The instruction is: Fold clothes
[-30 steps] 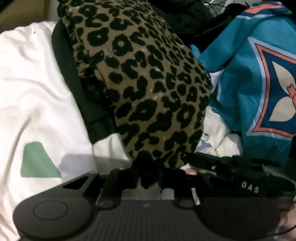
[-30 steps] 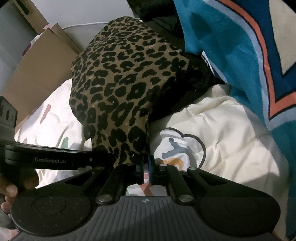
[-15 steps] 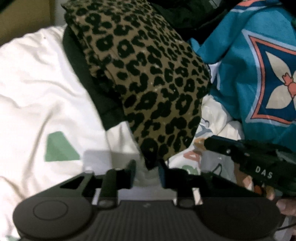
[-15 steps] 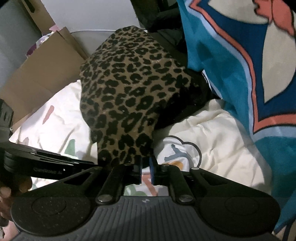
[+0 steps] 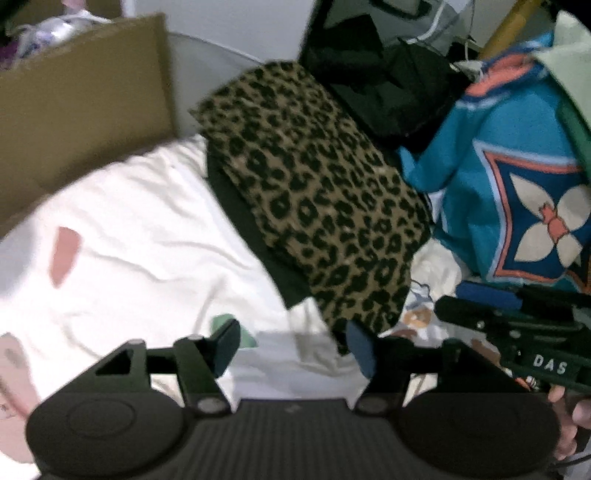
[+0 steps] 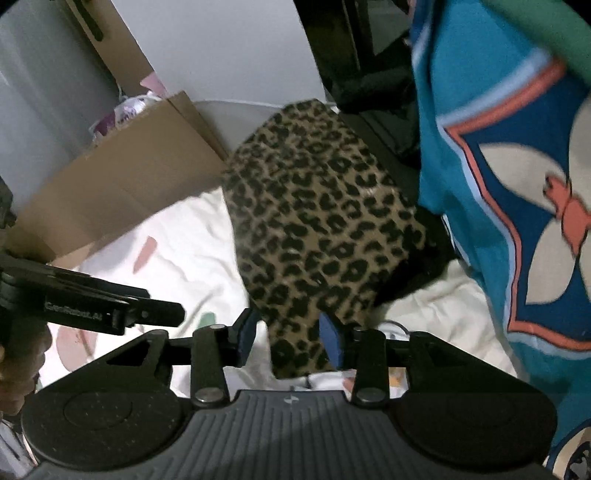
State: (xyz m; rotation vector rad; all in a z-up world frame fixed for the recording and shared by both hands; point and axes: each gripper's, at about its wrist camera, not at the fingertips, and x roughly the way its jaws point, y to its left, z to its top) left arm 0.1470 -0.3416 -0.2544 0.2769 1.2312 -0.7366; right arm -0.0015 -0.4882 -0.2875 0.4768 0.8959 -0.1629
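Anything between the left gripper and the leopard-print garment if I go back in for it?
Nothing visible. The left gripper, jaws opening and empty, hangs just short of the leopard-print garment's near edge, with only bare white bedsheet below. The right gripper sits off to one side.

A white bed sheet (image 5: 147, 229) with pink and green shapes is lying spread across the lower left of both views. A brown cardboard box (image 5: 74, 103) is standing along the sheet's far left edge, with what may be a pale purple bag (image 6: 122, 114) sitting behind it, though the blur is hiding its detail. A white wall (image 6: 229, 55) is rising behind the box, and a yellow pole (image 5: 509, 26) is leaning at the far right beyond the sheet.
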